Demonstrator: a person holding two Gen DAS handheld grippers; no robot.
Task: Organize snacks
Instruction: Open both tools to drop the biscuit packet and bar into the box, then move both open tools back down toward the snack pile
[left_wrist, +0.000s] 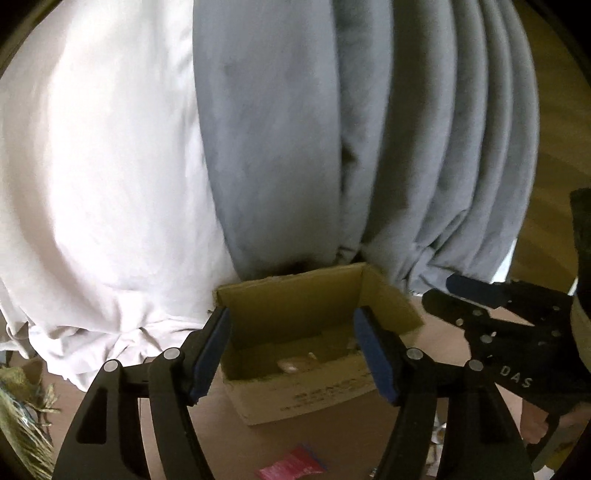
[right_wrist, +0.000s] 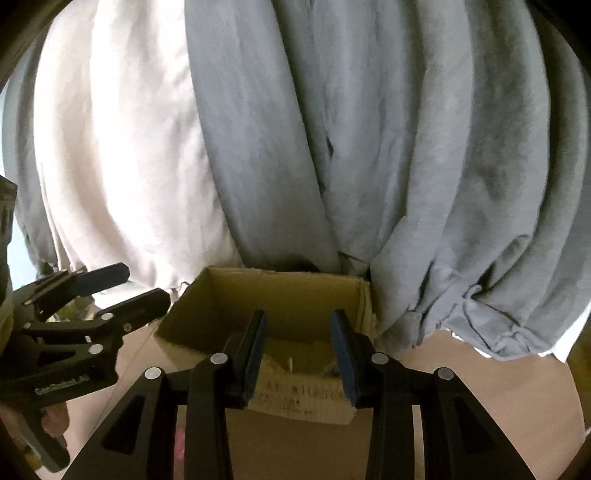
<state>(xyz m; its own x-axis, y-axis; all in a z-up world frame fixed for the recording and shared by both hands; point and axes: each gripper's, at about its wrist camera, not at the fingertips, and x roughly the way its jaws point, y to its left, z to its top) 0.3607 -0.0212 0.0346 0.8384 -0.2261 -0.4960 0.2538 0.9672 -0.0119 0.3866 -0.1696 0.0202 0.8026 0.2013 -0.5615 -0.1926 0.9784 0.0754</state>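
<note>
— Curtains (right_wrist: 369, 147), white and grey, hang behind the tan floor (right_wrist: 480, 387), hems brushing the cardboard box's (left_wrist: 314, 391) far rim.
— Grippers?
— Left gripper (left_wrist: 291, 354) gapes empty before the box; right gripper (right_wrist: 297, 354) narrowly parted, empty. A pink snack packet (left_wrist: 291, 467) lies nearer, outside the box.

Brightness: moderate overall; the white curtain (left_wrist: 103, 177) is rendered brightest, near washed out.
Light source: daylight is passed through the curtains from behind; a bright gap is seen under the grey curtain (right_wrist: 406, 147) hem at the right.
Shadows: the inside of the cardboard box (left_wrist: 295, 314) is left dim; its contents are possibly pale wrappers, poorly resolved.
Glare: small highlights are caught on the metal rivets.
Blur: soft detail throughout; printing on the box front is smeared.
Distortion: strong fisheye bulge; corners are vignetted black.
</note>
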